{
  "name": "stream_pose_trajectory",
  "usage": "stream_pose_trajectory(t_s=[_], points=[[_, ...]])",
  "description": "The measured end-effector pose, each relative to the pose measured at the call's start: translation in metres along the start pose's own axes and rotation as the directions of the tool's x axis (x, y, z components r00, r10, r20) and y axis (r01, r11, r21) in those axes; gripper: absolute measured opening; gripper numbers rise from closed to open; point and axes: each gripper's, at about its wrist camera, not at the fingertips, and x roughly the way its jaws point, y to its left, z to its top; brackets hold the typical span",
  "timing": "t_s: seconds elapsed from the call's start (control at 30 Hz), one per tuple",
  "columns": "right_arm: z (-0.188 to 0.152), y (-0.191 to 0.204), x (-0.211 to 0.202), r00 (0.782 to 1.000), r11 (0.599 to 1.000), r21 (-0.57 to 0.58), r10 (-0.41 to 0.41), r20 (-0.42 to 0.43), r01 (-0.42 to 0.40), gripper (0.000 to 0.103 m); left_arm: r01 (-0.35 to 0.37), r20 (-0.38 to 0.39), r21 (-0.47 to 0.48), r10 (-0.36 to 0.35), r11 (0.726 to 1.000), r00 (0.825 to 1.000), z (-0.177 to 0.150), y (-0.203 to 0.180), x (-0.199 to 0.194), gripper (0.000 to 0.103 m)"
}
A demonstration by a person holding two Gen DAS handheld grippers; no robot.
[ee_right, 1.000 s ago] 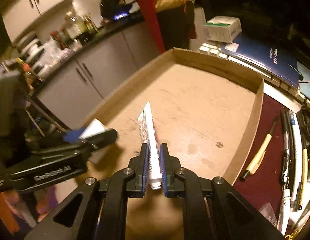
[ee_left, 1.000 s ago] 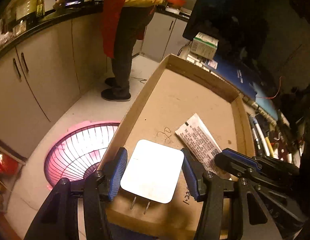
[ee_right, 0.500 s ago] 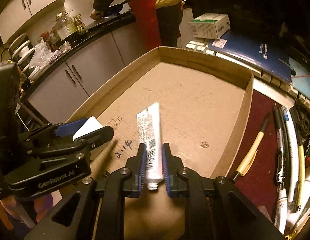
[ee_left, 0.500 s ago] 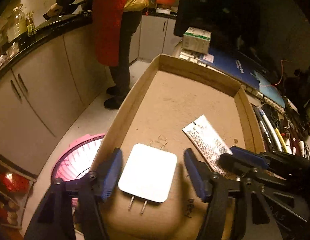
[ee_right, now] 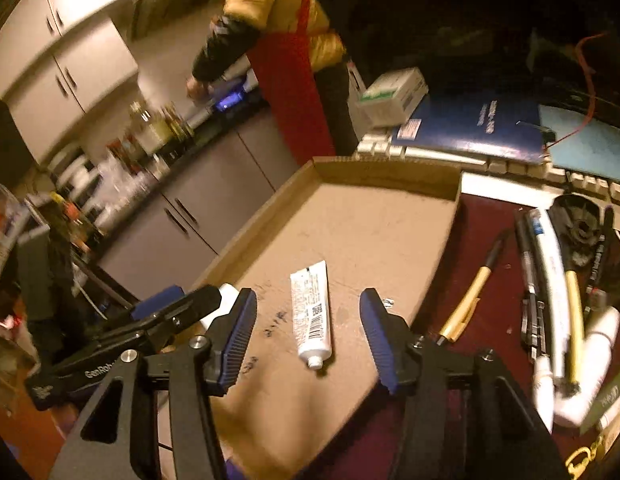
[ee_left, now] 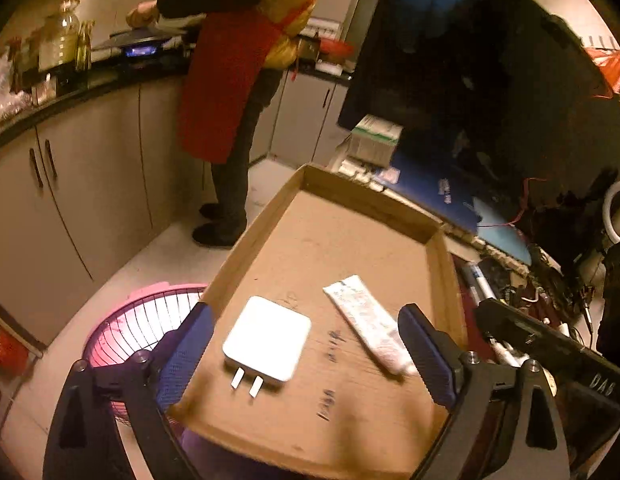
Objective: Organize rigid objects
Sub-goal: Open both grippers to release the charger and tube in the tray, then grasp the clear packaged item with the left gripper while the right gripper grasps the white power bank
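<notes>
Both grippers' jaws are opening, clear of the white charger (ee_left: 266, 343) and tube (ee_right: 311, 316) lying in the cardboard tray (ee_left: 365, 200). The left gripper (ee_left: 306, 354) view alone shows the charger's prongs; the right gripper (ee_right: 308, 328) view alone shows the pens (ee_right: 549, 280).

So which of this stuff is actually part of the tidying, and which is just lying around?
Part of the job:
- white charger
- tube
- cardboard tray
- pens beside the tray, probably next

Just lying about:
- small box
- blue folder
- pink heater
</notes>
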Motion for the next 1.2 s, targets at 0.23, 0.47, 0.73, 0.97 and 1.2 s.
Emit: stream_pose_trajectory(t_s=[0.23,0.47,0.73,0.97,1.2], points=[[-0.012,-0.027,-0.074,0.994,1.0,0.002,0.011,0.107,-0.012,0.06,0.051,0.015,0.025,-0.052,0.998,0.999,-0.016,-0.044,-0.024,0.096],[-0.039,-0.068,-0.114,0.991,0.997,0.065,-0.051,0.12,0.043,0.06,0.1,-0.006,0.089,-0.1,0.991,0.995,-0.031,-0.092,-0.034,0.096],[-0.073,-0.112,-0.152,0.985,0.98,0.149,-0.148,0.086,0.134,0.063,0.155,-0.082,0.151,-0.144,0.976,0.986,-0.052,-0.135,-0.024,0.096],[-0.091,-0.137,-0.166,0.955,0.942,0.183,-0.295,0.046,0.282,0.063,0.176,-0.116,0.215,-0.153,0.961,0.981,-0.061,-0.159,-0.021,0.096],[-0.085,-0.165,-0.161,0.922,0.912,0.145,-0.388,0.0,0.384,0.07,0.189,-0.16,0.227,-0.155,0.955,0.975,-0.07,-0.165,-0.012,0.095]])
